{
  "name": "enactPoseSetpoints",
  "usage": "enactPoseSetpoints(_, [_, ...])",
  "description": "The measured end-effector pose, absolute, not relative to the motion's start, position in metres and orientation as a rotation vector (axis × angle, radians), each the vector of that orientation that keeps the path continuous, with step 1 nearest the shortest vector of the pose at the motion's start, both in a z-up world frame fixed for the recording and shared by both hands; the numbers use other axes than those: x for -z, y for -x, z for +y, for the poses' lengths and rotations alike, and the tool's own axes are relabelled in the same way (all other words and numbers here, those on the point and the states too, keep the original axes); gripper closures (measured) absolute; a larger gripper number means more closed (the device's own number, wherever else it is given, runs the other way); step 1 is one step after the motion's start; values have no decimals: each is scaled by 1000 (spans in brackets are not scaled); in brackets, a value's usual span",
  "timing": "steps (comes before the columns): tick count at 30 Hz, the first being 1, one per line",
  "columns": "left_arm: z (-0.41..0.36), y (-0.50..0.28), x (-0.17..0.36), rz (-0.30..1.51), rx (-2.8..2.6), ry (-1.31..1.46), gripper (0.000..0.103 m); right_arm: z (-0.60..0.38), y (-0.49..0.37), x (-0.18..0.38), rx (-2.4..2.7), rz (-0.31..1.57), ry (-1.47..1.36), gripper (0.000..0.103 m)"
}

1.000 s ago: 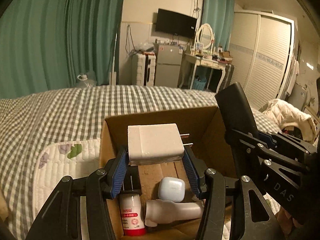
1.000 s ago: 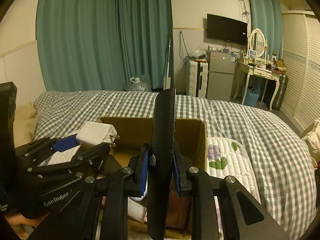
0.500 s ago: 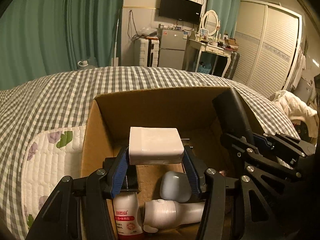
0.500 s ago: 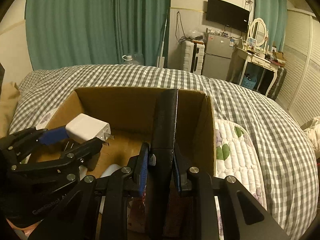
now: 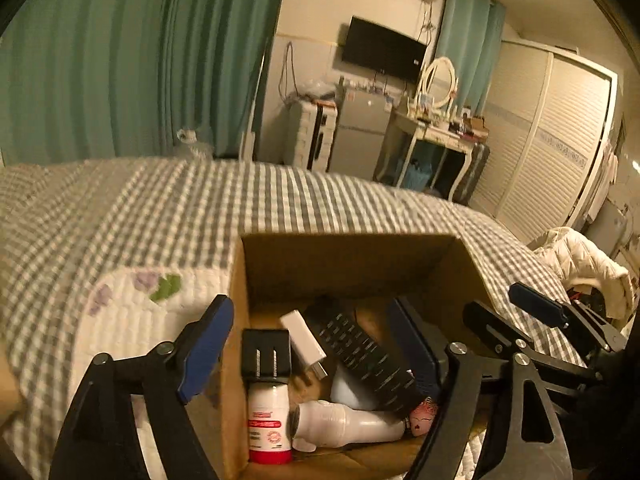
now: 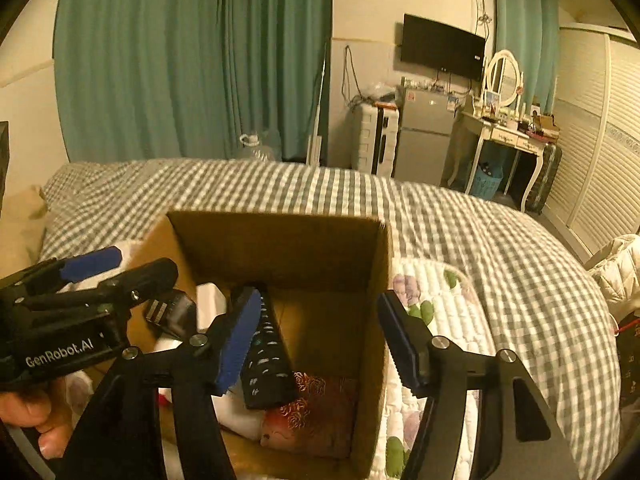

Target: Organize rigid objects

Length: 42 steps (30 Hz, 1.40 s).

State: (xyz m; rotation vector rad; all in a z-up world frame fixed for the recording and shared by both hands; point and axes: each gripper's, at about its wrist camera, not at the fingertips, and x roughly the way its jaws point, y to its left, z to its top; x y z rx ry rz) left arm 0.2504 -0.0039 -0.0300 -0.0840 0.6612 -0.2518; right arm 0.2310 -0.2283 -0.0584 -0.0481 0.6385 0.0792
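Note:
An open cardboard box (image 5: 344, 268) stands on the checked bed. Inside lie a black remote (image 5: 362, 354), tilted on the pile, and a white charger (image 5: 303, 338) beside a black plug (image 5: 266, 354). Below them are a red-capped bottle (image 5: 269, 424) and a white bottle (image 5: 344, 426) on its side. My left gripper (image 5: 310, 348) hangs over the box, its jaws opening, with nothing between the pads. In the right wrist view my right gripper (image 6: 318, 344) is also opening above the box (image 6: 280, 248). The remote (image 6: 268, 356) lies free below its left finger.
A white quilted mat (image 5: 132, 300) with a flower print lies under the box on the checked bedspread (image 5: 200, 208). A hand (image 6: 40, 416) holds the left gripper at the lower left. A white jacket (image 5: 580, 260) lies at the right; a fridge, dresser and wardrobe stand behind.
Both grippers have opened. The white charger has dropped from the left gripper into the box. The remote has left the right gripper and now lies in the box.

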Motion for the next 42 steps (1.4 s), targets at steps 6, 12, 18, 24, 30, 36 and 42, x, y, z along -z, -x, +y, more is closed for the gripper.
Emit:
enactPoseSetpoints(6, [7, -219, -4, 562, 224, 59, 10, -227, -200, 25, -66, 561, 37, 23])
enactPoseSetpoints(12, [21, -183, -36, 478, 210, 48, 4, -223, -164, -10, -44, 482, 48, 10])
enactPoseSetpoints(18, [28, -141, -66, 401, 164, 18, 0, -212, -124, -40, -35, 413, 74, 0])
enactPoseSetpoints(24, [35, -106, -82, 357, 154, 8, 0, -207, -78, -63, -19, 362, 83, 0])
enactPoseSetpoints(30, [38, -76, -78, 340, 147, -21, 0, -211, -49, -63, -7, 354, 71, 0])
enactPoseSetpoints(36, [30, -58, -58, 352, 158, -41, 0, -219, -22, -51, 11, 357, 77, 0])
enactPoseSetpoints(42, [29, -52, -30, 394, 185, -23, 0, -228, -11, -32, 15, 383, 58, 0])
